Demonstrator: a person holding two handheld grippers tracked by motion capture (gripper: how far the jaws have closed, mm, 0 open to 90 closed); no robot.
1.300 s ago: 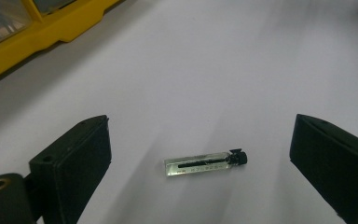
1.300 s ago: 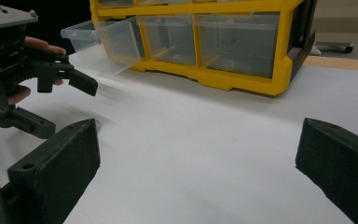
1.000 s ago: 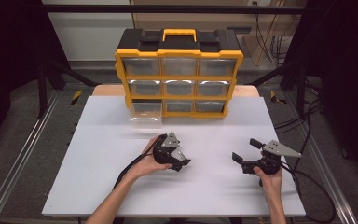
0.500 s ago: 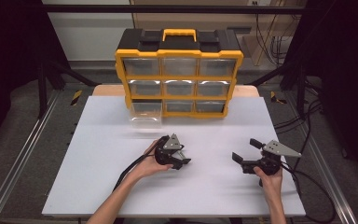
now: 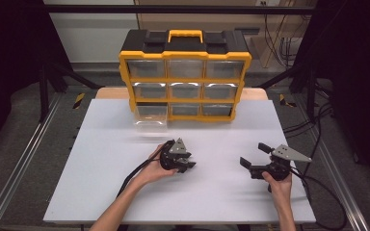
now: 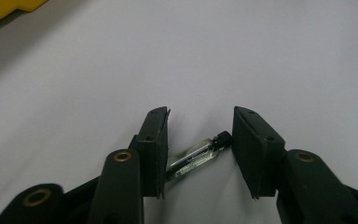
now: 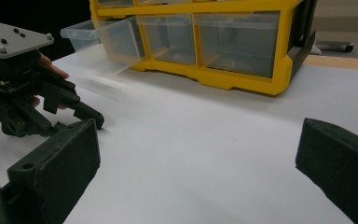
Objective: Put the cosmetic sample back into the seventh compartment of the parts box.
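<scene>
A small clear glass vial (image 6: 193,156) with a black cap lies slantwise on the white table (image 5: 101,192). My left gripper (image 6: 201,113) straddles it lengthwise, and its jaws have just been closing. The cap sits right by one pad (image 6: 249,149), and the other end runs behind the edge of the opposite pad; I see no firm squeeze. In the high view the left gripper (image 5: 190,163) rests low at the table's middle. My right gripper (image 5: 253,155) hovers to the right, open wide with nothing between its jaws (image 7: 200,135), facing the left gripper (image 7: 86,111).
A yellow and black drawer organizer (image 5: 185,77) stands at the table's far edge. Its bottom-left clear drawer (image 5: 150,115) is pulled out and looks empty (image 7: 100,42). Cables trail from both grippers toward the near edge.
The left gripper's jaws have narrowed. Both hands stay where they were.
</scene>
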